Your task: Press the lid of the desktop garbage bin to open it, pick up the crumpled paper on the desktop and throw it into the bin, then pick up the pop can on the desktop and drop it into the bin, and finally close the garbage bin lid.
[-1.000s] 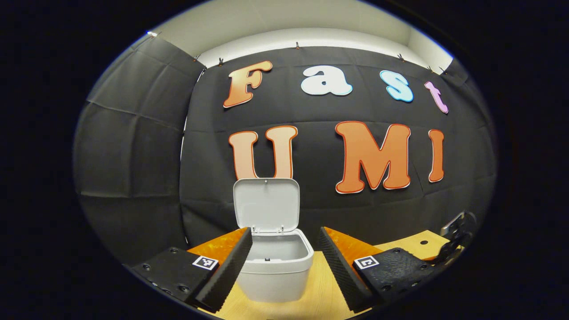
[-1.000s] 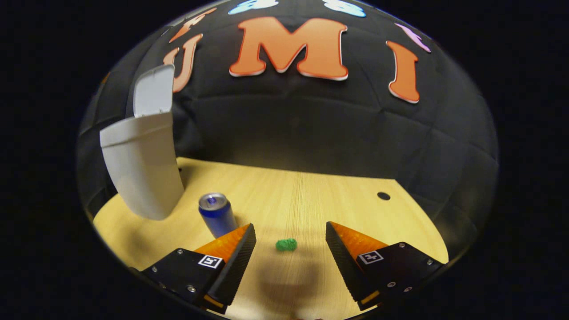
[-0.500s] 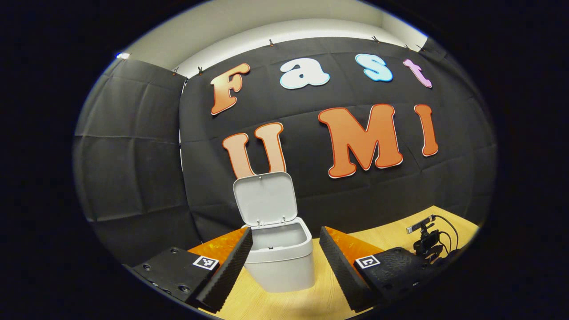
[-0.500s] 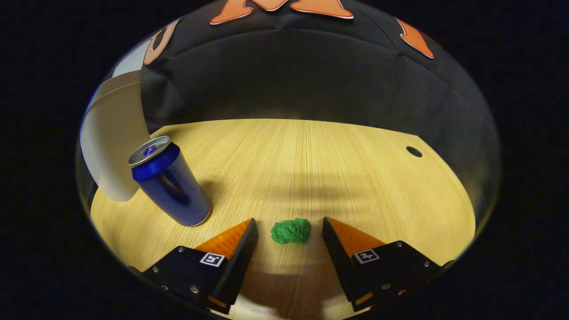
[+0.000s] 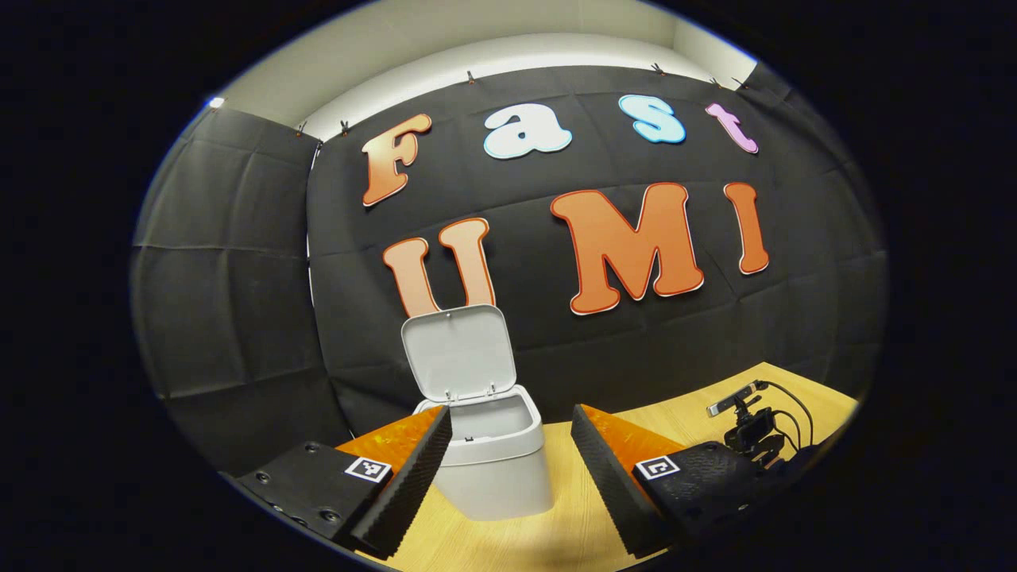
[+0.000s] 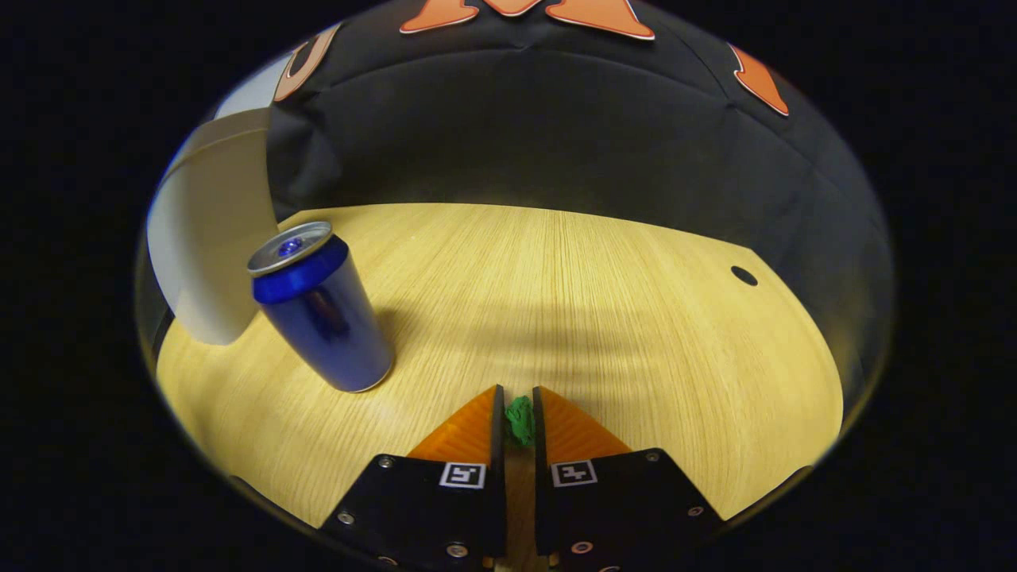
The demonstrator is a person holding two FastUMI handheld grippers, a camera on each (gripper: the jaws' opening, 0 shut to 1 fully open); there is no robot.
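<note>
Right gripper (image 6: 519,413) had its fingers drawn nearly together, pinching the green crumpled paper (image 6: 521,419) at 6 o'clock in the right gripper view, low over the desktop (image 6: 620,318). Paper looked squeezed from both sides, though little of it was visible. Blue pop can (image 6: 322,318) stood upright at 9 o'clock; no brand legible. Bin (image 6: 208,254) just behind it.

Left gripper (image 5: 508,453) was spread wide, holding nothing. Bin stood just beyond its fingers, lid (image 5: 457,353) raised.
</note>
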